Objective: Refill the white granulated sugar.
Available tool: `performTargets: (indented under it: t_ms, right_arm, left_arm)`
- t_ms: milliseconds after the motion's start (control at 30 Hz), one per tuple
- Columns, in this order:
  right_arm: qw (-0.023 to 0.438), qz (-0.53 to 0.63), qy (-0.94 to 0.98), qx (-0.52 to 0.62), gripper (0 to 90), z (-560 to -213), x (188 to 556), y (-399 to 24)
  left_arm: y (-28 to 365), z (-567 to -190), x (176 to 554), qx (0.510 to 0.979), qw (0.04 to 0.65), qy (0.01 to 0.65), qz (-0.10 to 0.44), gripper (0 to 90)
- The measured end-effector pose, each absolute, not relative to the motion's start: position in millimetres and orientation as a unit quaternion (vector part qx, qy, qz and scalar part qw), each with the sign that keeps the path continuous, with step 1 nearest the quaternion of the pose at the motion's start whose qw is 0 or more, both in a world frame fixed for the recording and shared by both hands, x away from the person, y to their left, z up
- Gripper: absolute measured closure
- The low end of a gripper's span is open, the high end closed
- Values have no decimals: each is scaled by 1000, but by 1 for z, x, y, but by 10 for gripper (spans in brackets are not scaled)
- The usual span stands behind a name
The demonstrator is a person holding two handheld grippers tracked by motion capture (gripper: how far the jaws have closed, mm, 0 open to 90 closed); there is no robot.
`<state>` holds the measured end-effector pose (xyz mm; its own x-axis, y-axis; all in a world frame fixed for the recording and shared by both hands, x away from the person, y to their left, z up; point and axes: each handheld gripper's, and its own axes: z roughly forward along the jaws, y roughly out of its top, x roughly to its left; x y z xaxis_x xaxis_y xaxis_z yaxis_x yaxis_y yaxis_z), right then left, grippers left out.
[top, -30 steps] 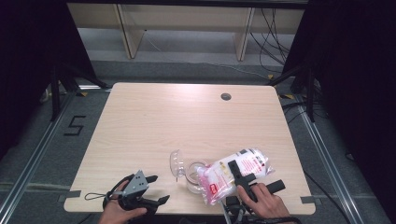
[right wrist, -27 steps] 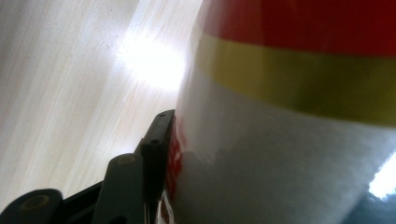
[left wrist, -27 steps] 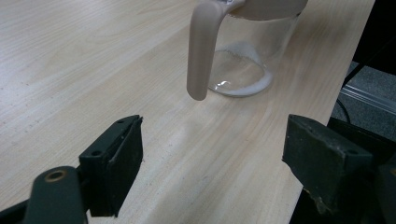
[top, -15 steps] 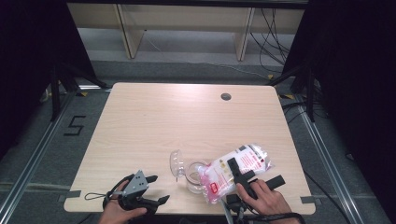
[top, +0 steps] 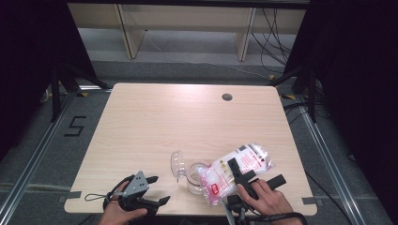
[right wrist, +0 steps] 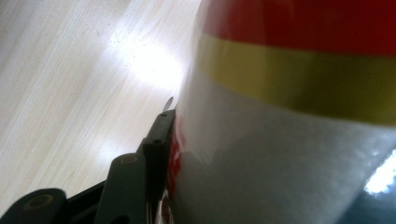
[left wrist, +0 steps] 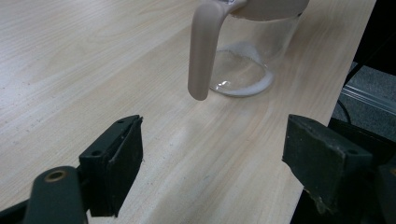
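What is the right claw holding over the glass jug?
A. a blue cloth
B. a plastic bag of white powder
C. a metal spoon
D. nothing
B: the right claw grips a plastic bag of white powder, tilted over the glass jug.

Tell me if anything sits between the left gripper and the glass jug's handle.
Nothing visible does. The left gripper has its jaws open, and just bare table lies between them and the handle of the glass jug.

White bag [top: 237,171] with red and yellow bands.
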<state>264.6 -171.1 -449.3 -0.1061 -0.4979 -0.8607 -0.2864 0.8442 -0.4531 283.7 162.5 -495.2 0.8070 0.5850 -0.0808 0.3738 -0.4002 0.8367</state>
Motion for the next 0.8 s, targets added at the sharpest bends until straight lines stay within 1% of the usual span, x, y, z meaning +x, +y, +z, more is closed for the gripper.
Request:
performTargets:
  t_ms: [267, 333, 400, 467, 500, 533, 700, 800]
  right_arm:
    - [614, -86, 737, -269, 524, -450, 265, -172]
    - [614, -103, 724, -296, 525, -446, 266, -172]
    - [615, -95, 730, -283, 526, -447, 265, -174]
    - [611, -105, 726, -296, 527, -444, 266, -174]
    - [615, -96, 731, -281, 527, -446, 266, -175]
    - [614, -104, 724, -297, 528, -443, 267, -176]
    - [610, -100, 732, -286, 531, -443, 266, -177]
    - [615, -101, 726, -292, 532, -443, 266, -176]
  left_arm:
    - [163, -495, 284, 829, 465, 289, 113, 198]
    - [164, -495, 284, 833, 458, 286, 122, 198]
    - [164, -495, 285, 834, 456, 284, 122, 198]
    - [164, -495, 285, 834, 456, 284, 122, 198]
    - [163, -495, 284, 833, 457, 285, 124, 198]
    - [164, -495, 285, 834, 456, 285, 124, 198]
    - [164, -495, 285, 834, 456, 285, 124, 198]
    - [162, -496, 284, 829, 464, 289, 116, 198]
